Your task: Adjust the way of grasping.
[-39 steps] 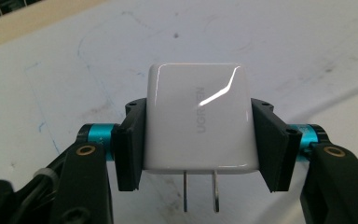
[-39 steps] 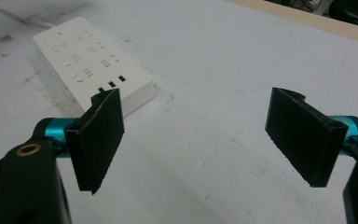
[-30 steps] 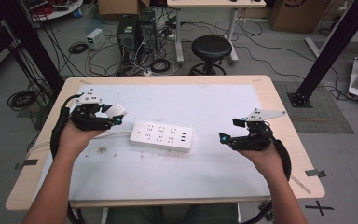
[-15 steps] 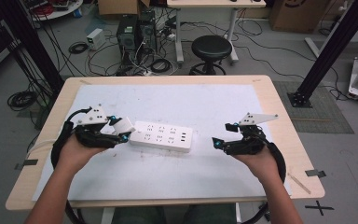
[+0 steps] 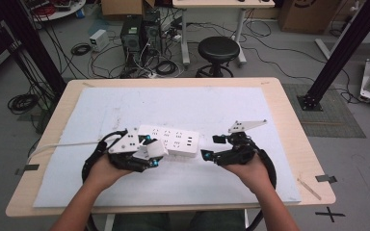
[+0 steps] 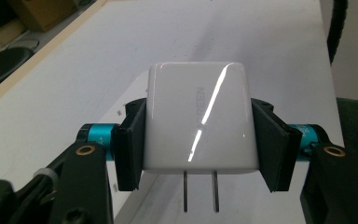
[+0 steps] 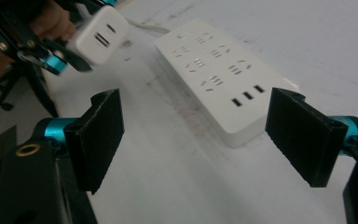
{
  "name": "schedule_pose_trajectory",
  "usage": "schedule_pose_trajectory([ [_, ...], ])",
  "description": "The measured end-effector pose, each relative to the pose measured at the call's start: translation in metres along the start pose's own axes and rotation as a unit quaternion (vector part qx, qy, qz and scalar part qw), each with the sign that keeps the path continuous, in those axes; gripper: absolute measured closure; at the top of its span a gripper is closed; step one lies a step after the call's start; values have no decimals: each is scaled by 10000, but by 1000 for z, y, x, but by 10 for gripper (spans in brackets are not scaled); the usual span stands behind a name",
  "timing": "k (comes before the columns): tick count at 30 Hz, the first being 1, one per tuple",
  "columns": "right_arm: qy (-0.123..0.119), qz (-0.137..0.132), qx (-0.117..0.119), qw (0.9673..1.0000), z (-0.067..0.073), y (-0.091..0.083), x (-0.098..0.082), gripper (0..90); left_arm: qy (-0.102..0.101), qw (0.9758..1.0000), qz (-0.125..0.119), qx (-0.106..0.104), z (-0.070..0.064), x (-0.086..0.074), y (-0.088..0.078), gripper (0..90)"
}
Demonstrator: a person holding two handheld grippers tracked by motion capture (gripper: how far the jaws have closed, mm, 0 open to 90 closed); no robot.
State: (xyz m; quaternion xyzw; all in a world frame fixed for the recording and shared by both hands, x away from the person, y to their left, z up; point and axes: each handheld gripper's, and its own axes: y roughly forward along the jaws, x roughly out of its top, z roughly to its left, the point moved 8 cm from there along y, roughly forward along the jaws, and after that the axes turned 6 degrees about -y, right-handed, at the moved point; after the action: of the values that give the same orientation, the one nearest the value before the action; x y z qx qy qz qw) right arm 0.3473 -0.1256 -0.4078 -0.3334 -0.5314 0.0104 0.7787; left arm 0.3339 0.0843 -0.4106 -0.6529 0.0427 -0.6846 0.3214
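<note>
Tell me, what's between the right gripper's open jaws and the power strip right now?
Nothing: in the right gripper view, bare white table cover runs from the right gripper to the power strip. The high view shows the same gap.

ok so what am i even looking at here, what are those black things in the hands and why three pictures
A person sits at a table and works with a hand-held two-jaw gripper in each hand instead of bare fingers. The high view looks down from above: the left gripper is on the left, the right gripper on the right. The other two pictures come from small cameras riding on the grippers, each looking along its own black jaws.

On the table's pale mat lies a white power strip with rows of sockets; its cable runs off to the left.

The left gripper view shows its jaws clamped on a white charger plug, two metal prongs sticking out towards the camera. The right gripper holds nothing: its jaws stand open, with the end of the power strip just beyond them. Plugging the charger in looks the likely aim.
</note>
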Motion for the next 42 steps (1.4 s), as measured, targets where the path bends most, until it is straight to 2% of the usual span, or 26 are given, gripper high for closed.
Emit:
schedule_pose_trajectory([
  [1, 55, -17, 175, 9998, 5, 5, 0, 197, 82, 10000, -13, 16, -4, 0, 4, 425],
  [3, 103, -32, 254, 9996, 9, 7, 0, 197, 152, 9999, -32, 23, -8, 0, 8, 425],
  [5, 264, -76, 476, 9985, 18, 16, -2, 197, 372, 9992, -100, 77, -19, 1, 17, 425],
  [7, 284, -80, 523, 9982, 21, 18, -4, 198, 466, 9988, -137, 98, -24, 2, 21, 425],
  [11, 508, -151, 806, 9953, 32, 24, -9, 198, 732, 9968, -205, 236, -36, 3, 27, 425],
  [12, 508, -151, 806, 9953, 32, 24, -9, 198, 732, 9968, -205, 236, -36, 3, 27, 425],
  [14, 606, -162, 947, 9935, 38, 31, -14, 197, 968, 9944, -271, 319, -43, 3, 29, 425],
  [16, 664, -178, 1019, 9924, 41, 33, -15, 198, 1082, 9931, -276, 354, -46, 4, 30, 425],
  [21, 772, -224, 1170, 9899, 48, 39, -18, 198, 1585, 9854, -321, 535, -52, 6, 32, 425],
  [24, 871, -326, 1289, 9873, 50, 41, -18, 198, 1782, 9814, -382, 606, -56, 9, 33, 425],
  [29, 870, -441, 1444, 9847, 54, 44, -17, 257, 1850, 9795, -485, 628, -60, 12, 33, 425],
  [30, 958, -477, 1541, 9823, 56, 46, -17, 285, 1858, 9793, -485, 643, -60, 13, 33, 425],
  [33, 973, -532, 1667, 9798, 58, 49, -18, 380, 1881, 9789, -483, 638, -61, 13, 34, 425],
  [35, 998, -586, 1716, 9783, 59, 50, -18, 443, 1870, 9792, -499, 609, -62, 13, 34, 425],
  [39, 1079, -600, 1769, 9765, 60, 52, -19, 507, 1848, 9794, -479, 656, -61, 11, 34, 425],
  [42, 1211, -695, 1845, 9729, 59, 53, -20, 524, 1825, 9799, -467, 653, -60, 9, 34, 425],
])
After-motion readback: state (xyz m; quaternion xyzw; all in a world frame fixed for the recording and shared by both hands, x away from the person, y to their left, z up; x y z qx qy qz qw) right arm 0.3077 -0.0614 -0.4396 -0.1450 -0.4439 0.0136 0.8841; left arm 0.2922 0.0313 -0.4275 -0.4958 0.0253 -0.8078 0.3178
